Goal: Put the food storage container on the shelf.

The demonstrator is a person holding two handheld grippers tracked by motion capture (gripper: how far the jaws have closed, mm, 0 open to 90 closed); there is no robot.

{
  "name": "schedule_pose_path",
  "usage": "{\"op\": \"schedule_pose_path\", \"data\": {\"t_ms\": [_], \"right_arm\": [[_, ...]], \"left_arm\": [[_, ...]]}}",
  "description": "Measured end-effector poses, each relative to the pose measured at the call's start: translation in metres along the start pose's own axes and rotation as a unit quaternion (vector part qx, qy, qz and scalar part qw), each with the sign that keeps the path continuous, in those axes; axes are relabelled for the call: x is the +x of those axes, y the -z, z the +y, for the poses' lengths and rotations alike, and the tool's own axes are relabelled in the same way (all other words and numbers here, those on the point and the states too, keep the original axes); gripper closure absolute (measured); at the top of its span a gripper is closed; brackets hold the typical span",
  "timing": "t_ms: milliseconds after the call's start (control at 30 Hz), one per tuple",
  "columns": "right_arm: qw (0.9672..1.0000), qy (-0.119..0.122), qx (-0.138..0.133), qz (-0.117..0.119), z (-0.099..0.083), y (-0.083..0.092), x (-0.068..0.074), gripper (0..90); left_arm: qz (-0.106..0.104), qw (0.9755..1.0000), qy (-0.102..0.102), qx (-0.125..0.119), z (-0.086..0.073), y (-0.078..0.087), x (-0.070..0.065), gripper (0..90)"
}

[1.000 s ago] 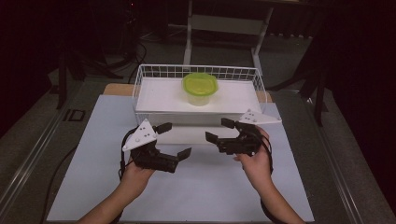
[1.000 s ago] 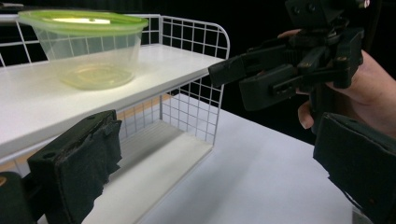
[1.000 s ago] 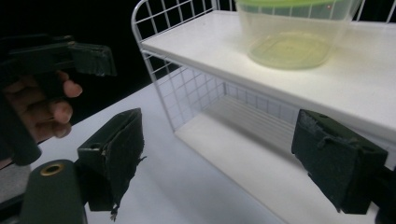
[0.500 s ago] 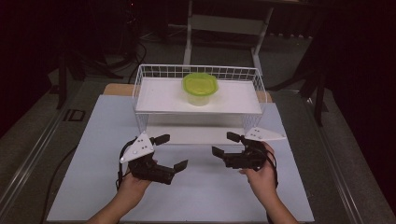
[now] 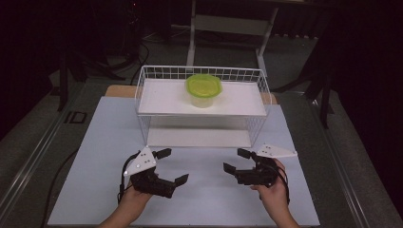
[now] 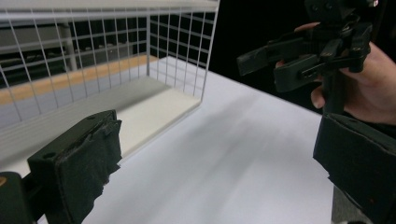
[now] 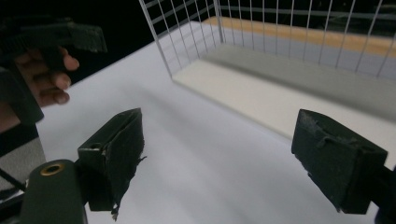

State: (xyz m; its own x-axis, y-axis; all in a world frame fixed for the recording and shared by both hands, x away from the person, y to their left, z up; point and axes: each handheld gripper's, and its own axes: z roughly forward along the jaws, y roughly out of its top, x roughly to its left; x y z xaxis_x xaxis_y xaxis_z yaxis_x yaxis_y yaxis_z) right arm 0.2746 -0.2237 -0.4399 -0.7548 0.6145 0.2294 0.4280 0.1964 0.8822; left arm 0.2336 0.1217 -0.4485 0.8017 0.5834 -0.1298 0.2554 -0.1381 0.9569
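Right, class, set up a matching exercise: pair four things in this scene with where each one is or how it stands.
Things:
1. container with green lid
2. wire rack
3. left gripper
4. right gripper

Descriptions:
A. open, low over the white table, on the right
B. on the rack's upper shelf
C. open, low over the table, on the left
D. standing at the table's far side

Pairs: 1-B, 2-D, 3-C, 4-A
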Motion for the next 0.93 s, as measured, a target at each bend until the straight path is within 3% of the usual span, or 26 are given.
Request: {"op": "schedule_pose_path", "data": {"t_ms": [200, 433, 667, 800, 933], "right_arm": [[0.9999, -0.015, 0.001, 0.006, -0.018, 0.007, -0.004, 16.9], [0.9999, -0.005, 0.013, 0.005, -0.03, 0.012, -0.002, 16.9], [0.9999, 0.0, 0.014, -0.002, -0.038, 0.016, -0.004, 16.8], [0.9998, 0.01, 0.014, -0.006, -0.038, 0.016, -0.004, 16.8], [0.9998, 0.012, 0.013, -0.004, -0.039, 0.017, -0.003, 16.8]], "left_arm": [[0.001, 1.0, 0.003, 0.005, -0.01, 0.004, 0.001, 1.5], [0.003, 0.9999, 0.01, 0.009, -0.024, 0.006, 0.001, 1.5], [0.008, 0.9999, -0.008, 0.007, -0.024, 0.009, 0.003, 1.5], [0.007, 0.9999, -0.002, 0.006, -0.026, 0.01, 0.003, 1.5], [0.005, 0.9999, -0.01, 0.012, -0.027, 0.009, -0.001, 1.5]]}}
